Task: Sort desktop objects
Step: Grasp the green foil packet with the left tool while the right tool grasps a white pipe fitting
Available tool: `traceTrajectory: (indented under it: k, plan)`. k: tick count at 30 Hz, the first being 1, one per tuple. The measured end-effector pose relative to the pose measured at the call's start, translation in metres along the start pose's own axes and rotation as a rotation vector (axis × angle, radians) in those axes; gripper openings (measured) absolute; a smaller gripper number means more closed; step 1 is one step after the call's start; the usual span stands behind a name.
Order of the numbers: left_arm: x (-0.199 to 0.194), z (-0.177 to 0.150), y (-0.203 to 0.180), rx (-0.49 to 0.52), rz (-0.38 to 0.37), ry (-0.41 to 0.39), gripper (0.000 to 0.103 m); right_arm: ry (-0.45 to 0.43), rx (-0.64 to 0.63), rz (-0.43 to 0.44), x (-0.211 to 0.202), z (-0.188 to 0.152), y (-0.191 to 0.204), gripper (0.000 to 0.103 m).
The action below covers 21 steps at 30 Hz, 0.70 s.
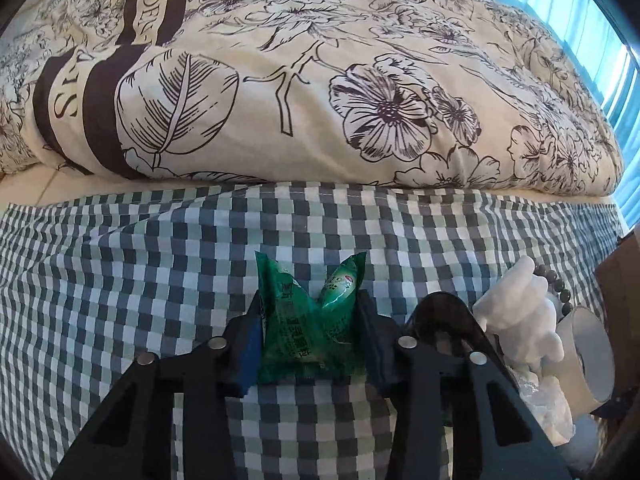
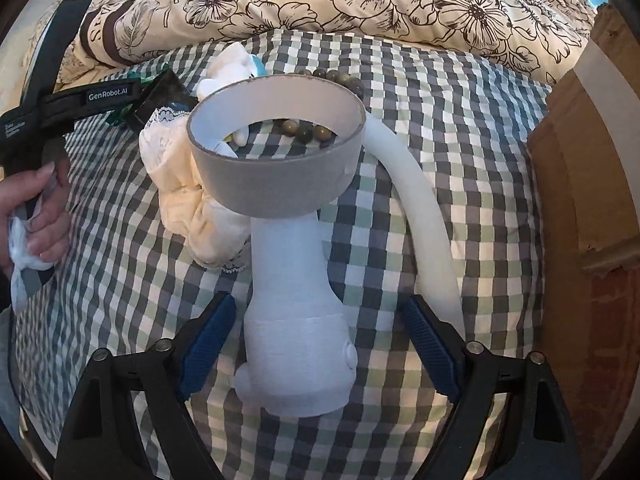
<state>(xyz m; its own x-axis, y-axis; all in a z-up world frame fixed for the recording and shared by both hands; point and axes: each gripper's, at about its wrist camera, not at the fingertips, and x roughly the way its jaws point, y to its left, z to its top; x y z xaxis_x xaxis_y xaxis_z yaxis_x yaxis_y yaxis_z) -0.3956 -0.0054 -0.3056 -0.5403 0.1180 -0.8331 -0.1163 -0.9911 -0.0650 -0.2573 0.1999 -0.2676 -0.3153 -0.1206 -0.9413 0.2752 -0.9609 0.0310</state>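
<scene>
Left wrist view: left gripper [image 1: 310, 332] fingers pinch the green sachet [image 1: 308, 320], lifted above the checked cloth [image 1: 120, 280].
Right gripper [image 2: 316, 344]: fingers spread, straddling the white lamp [image 2: 296, 320] base, no contact.
Tip: centre, then close squarely; the beads [image 2: 304, 130] at 12 o'clock stay clear.

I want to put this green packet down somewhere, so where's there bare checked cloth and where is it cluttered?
Free: the checked cloth ahead and left of the left gripper, up to the floral duvet. Also the strip between the white hose and the cardboard box. Crowded: around the white handheld device, with tape roll, beads, lace cloth, plush toy.
</scene>
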Motion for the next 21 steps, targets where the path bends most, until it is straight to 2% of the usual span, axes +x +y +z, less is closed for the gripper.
traceTrajectory:
  k: [2,5,15,21]
  plan:
    - [-0.004,-0.003,-0.006,0.011,0.007,-0.01,0.04,-0.009,0.004,0.0,-0.003,0.001,-0.001,0.059]
    - [-0.009,-0.005,-0.009,0.046,0.034,-0.031,0.04,-0.009,0.009,0.006,-0.006,0.002,0.0,0.048]
    - [-0.053,-0.004,-0.008,0.041,0.049,-0.092,0.04,-0.02,0.021,0.034,-0.029,-0.004,0.005,0.047]
    - [-0.092,-0.006,-0.006,0.041,0.063,-0.138,0.04,-0.07,0.033,0.052,-0.055,-0.016,0.005,0.047]
